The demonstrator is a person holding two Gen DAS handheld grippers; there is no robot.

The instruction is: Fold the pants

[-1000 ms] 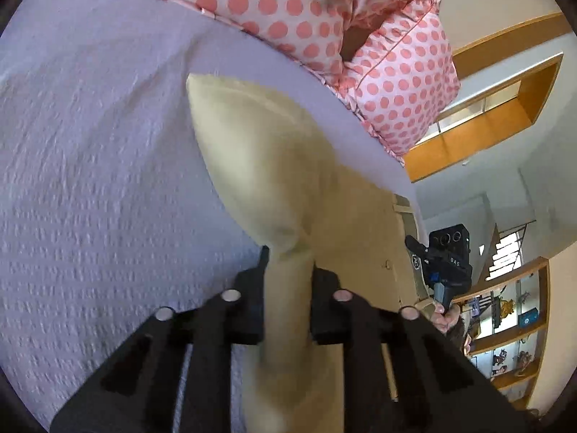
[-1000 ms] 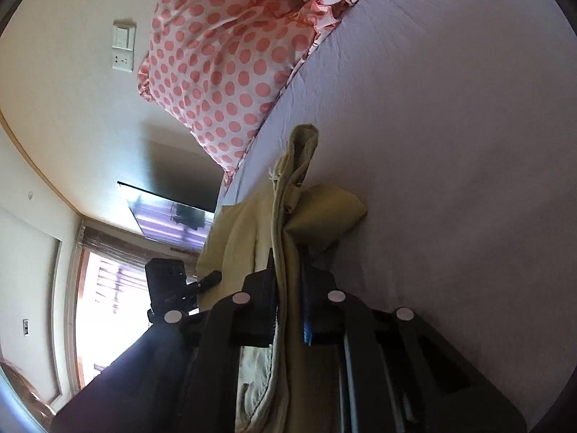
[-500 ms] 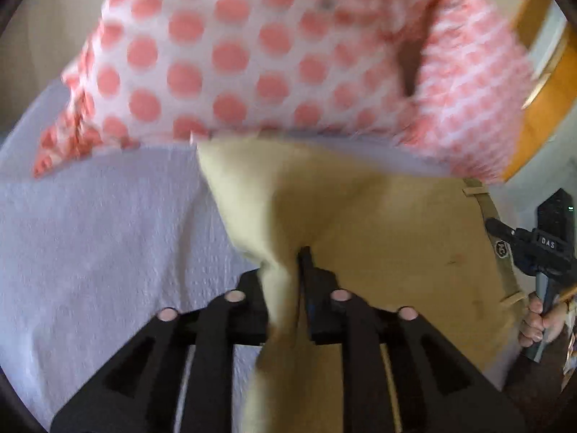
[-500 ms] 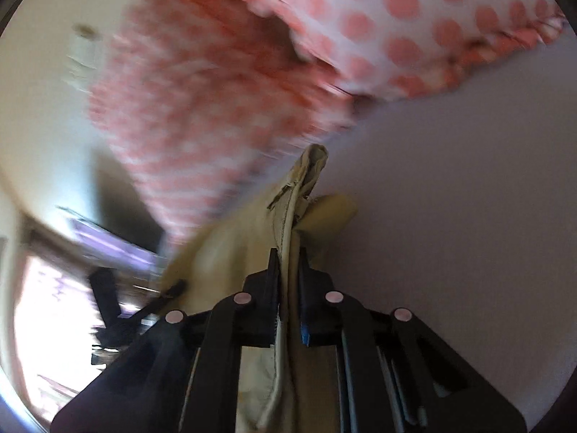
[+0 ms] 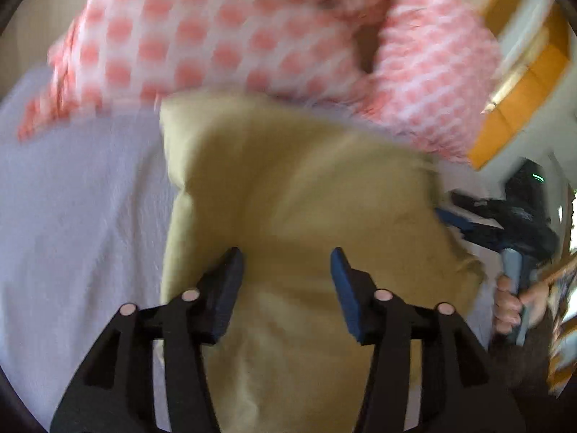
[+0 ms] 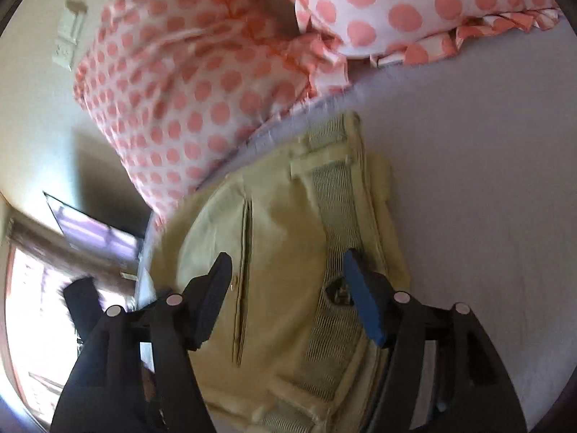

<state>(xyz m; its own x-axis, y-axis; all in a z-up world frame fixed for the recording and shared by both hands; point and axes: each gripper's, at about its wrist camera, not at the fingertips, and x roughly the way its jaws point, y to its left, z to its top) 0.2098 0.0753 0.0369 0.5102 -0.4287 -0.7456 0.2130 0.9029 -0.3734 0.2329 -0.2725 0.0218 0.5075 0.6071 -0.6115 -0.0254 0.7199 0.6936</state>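
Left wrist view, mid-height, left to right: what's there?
Bedsheet → pants → right gripper, in the person's hand. The polka-dot pillow spans the top, so it is unordered.

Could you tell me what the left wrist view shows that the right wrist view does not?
Only the left wrist view shows the person's hand gripping the right tongs handle, and plain pants fabric. Only the right wrist view shows the waistband, pocket slit and wall switch. Both show open tongs, left tongs included, the polka-dot pillows and the bedsheet.
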